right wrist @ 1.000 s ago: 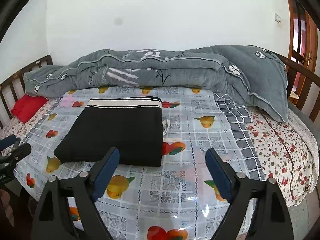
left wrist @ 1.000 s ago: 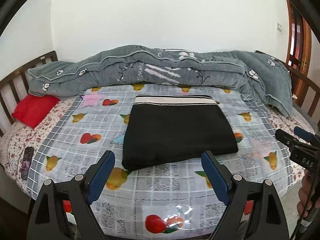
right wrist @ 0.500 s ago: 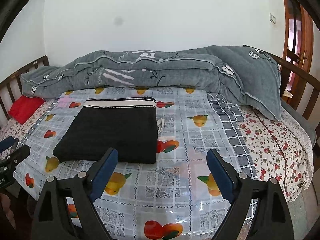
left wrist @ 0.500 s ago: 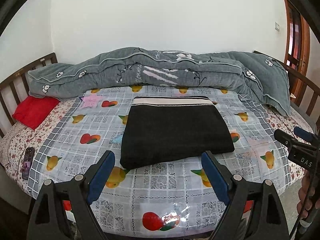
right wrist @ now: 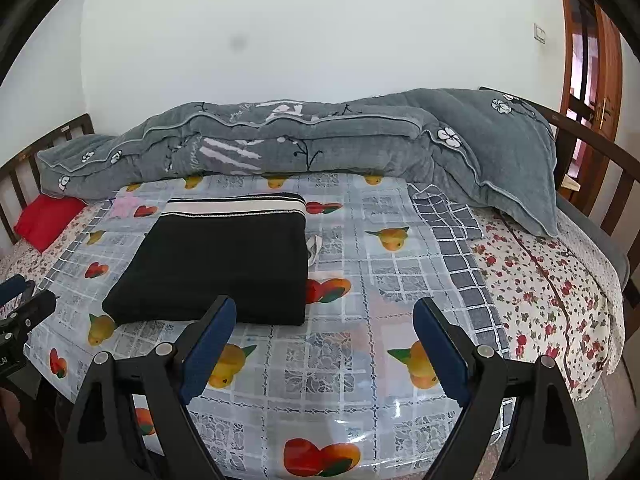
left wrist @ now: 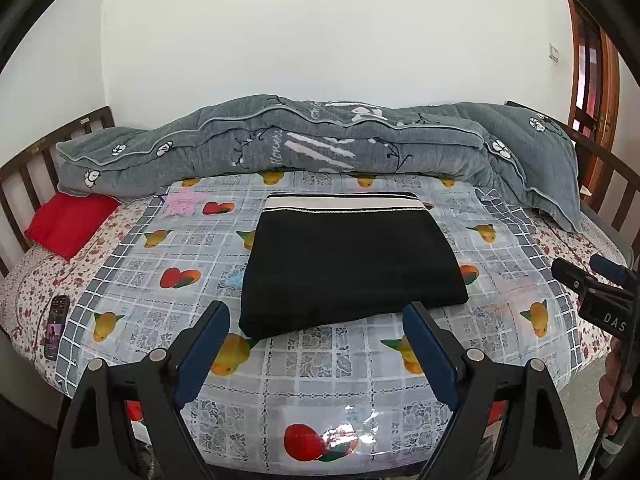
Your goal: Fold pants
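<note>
1. The left hand-held gripper (left wrist: pixel 316 330) points forward and downward, its two blue-padded fingers (left wrist: pixel 206 350) spread wide with nothing between them
2. The right hand-held gripper (right wrist: pixel 324 332) is tilted downward the same way, its jaws standing wide apart and holding nothing
3. In the left wrist view the right hand-held gripper shows at the right edge, with the person's fingers (left wrist: pixel 612 392) wrapped around its handle
4. In the right wrist view the left hand-held gripper appears at the left edge, level with its partner
</note>
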### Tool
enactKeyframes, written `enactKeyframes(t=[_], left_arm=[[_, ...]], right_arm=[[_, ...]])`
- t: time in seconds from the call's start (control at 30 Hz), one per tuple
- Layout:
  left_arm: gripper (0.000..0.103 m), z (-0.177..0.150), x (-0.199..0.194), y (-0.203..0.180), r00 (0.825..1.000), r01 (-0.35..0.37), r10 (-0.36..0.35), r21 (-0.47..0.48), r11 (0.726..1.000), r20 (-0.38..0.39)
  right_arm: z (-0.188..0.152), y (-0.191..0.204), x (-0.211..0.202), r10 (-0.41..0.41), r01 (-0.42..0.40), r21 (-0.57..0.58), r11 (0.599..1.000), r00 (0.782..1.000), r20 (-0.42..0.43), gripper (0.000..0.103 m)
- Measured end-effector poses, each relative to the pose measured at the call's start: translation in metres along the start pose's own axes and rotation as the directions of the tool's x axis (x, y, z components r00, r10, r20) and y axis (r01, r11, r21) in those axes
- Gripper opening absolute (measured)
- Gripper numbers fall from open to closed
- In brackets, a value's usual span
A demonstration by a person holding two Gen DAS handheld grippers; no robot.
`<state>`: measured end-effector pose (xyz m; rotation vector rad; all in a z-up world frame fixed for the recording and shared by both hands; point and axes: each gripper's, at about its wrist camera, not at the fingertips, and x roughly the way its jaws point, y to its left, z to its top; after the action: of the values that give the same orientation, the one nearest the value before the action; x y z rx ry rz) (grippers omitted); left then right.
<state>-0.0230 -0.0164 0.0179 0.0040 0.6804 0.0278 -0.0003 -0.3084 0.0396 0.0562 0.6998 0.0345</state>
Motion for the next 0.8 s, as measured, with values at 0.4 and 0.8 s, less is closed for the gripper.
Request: enactKeyframes(t=[0.4, 0.8], left_arm=[[0.088, -0.0014, 0.0018, 0.0031, 1.000, 0.005, -0.005, -0.003, 1.000, -0.005], [0.088, -0.0008, 0.0005, 0.0034, 1.000, 0.003, -0.003, 0.002, 1.000, -0.002]], right_arm=[[-0.0005, 0.0009, 0.0022, 0.001, -0.001, 0.003, 1.000, 1.000, -0.005, 0.089], [-0.0013, 0.0023, 0.0027, -0.006, 0.006, 0.009, 1.000, 1.000, -0.010, 0.089]])
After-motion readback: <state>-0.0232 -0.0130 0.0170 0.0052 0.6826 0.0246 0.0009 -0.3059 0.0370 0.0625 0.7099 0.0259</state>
